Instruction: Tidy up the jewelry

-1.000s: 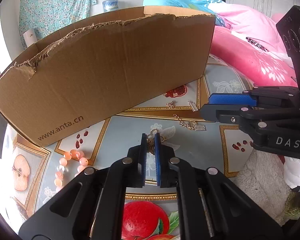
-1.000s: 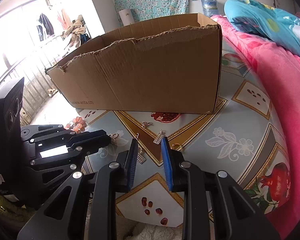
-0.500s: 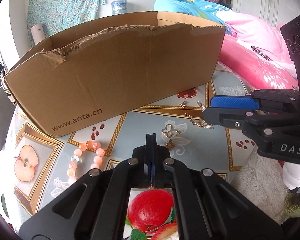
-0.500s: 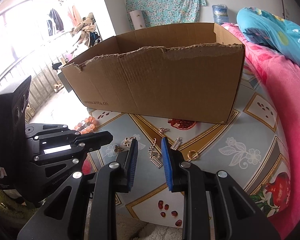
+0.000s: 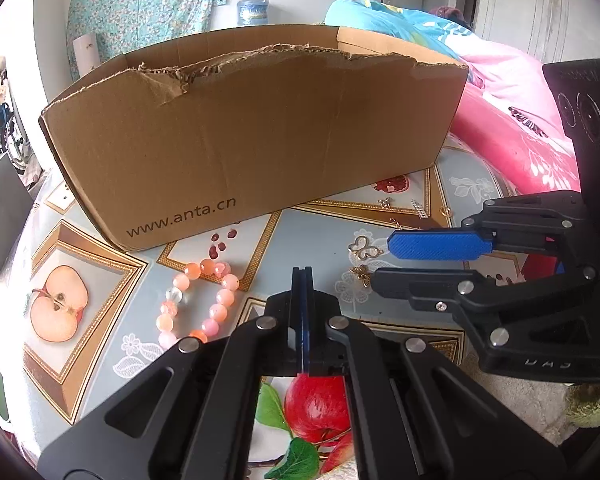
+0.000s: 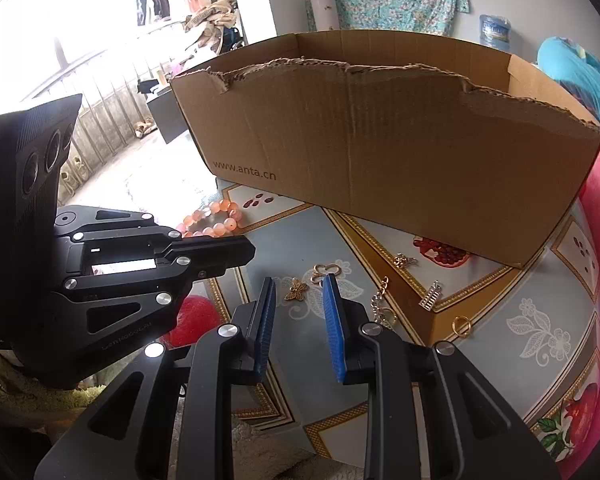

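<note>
Two grippers share the lower half of each view. Left gripper (image 5: pixel 302 276): jaws pressed flat together with nothing visible between them, at lower centre of the left wrist view, above the printed tablecloth (image 5: pixel 100 336). Right gripper (image 6: pixel 299 290): blue pads spread apart and empty, at lower centre of the right wrist view; in the left wrist view it enters from the right edge (image 5: pixel 384 258).

Jewelry lies loose on the cloth in front of the cardboard box (image 5: pixel 252 136), which fills the upper middle of both views. Pink bead bracelet (image 5: pixel 198 300): left of the left gripper's tips. Butterfly charm (image 6: pixel 296 290): seen in the gap between the right gripper's pads. Openwork gold pendant (image 6: pixel 325 271): just above it. Chain (image 6: pixel 381 304), bar earring (image 6: pixel 431 295) and gold ring (image 6: pixel 461 326): to the right of the right gripper. Small charm (image 6: pixel 402 260): near the box's lower edge.
</note>
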